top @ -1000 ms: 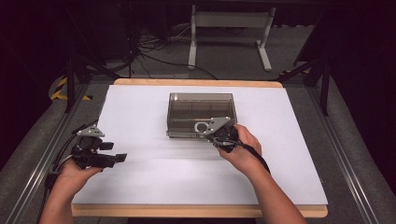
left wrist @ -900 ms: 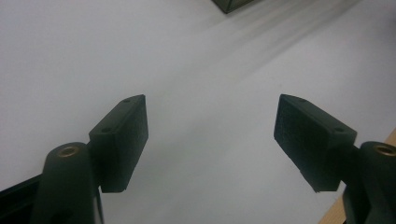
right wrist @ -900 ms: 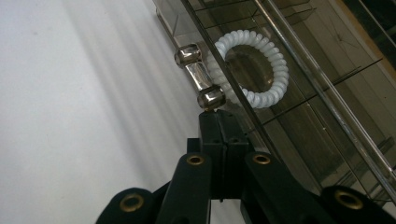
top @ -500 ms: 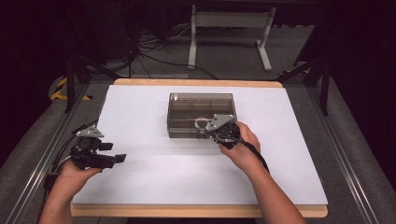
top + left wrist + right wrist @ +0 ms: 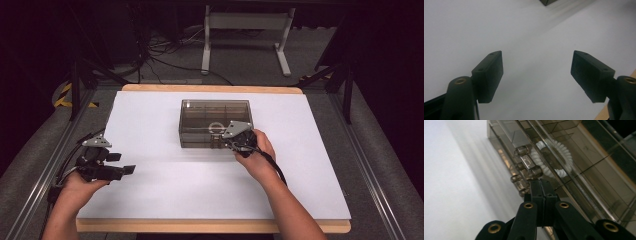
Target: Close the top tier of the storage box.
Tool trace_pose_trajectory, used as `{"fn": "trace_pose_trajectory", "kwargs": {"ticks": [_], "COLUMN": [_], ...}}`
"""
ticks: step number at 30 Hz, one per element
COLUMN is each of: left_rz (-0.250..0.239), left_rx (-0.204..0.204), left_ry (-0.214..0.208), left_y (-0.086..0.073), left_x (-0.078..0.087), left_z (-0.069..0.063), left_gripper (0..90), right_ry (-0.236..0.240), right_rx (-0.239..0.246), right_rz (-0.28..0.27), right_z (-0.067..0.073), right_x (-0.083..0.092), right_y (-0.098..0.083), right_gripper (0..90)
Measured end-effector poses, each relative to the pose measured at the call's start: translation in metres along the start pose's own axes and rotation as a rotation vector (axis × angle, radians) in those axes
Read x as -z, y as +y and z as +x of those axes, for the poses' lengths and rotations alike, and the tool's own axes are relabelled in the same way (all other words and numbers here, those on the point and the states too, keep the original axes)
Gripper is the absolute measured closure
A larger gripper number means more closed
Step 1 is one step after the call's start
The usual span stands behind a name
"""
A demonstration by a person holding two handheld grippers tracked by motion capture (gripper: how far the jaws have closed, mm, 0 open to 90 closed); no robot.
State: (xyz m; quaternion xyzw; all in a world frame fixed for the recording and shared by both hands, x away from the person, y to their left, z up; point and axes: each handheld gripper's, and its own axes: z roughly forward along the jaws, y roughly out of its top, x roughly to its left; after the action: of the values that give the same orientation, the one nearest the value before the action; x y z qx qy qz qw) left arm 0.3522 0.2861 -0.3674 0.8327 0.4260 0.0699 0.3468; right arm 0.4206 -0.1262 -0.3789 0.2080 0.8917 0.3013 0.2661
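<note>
One smoky clear box holds a white coil; right gripper closed at its latch.

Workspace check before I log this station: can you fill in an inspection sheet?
Surface: white tabletop with wooden edge, clean.
Job's things: smoky clear compartment box, lid down, latch at its front; white coiled ring inside.
Clutter: nothing seen.
Grippers: right gripper shut, tips at the latch; left gripper open over bare table.
Cables: one trails from each gripper; loose cables on floor behind table.
Surroundings: dark room, grey stand beyond the table.
</note>
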Motion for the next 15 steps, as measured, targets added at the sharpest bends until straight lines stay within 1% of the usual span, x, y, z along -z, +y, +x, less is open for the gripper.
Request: {"fn": "trace_pose_trajectory", "kwargs": {"ticks": [2,5,7,15], "left_rz": [-0.001,-0.001,-0.001,-0.001], "left_rx": [-0.001,-0.001,0.000,0.000], "left_ry": [-0.003,-0.001,0.000,0.000], "left_y": [-0.0001,-0.0001,-0.0001,-0.0002], "left_x": [0.0004,0.0004,0.0003,0.0005], "left_z": [0.0001,0.0002,0.0003,0.0002], "left_gripper": [26.8,26.8,26.7,26.8], "right_ry": [-0.029,-0.036,-0.033,-0.056], "right_rx": [0.010,0.009,0.009,0.019], "right_rz": [-0.008,-0.018,-0.017,-0.033], "right_z": [0.0002,0.0002,0.0000,0.0009], "right_x": [-0.0015,-0.0028,-0.0031,-0.0071], "right_y": [-0.0009,-0.0020,-0.0022,-0.0035], "right_gripper": [90.0,90.0,90.0,90.0]}}
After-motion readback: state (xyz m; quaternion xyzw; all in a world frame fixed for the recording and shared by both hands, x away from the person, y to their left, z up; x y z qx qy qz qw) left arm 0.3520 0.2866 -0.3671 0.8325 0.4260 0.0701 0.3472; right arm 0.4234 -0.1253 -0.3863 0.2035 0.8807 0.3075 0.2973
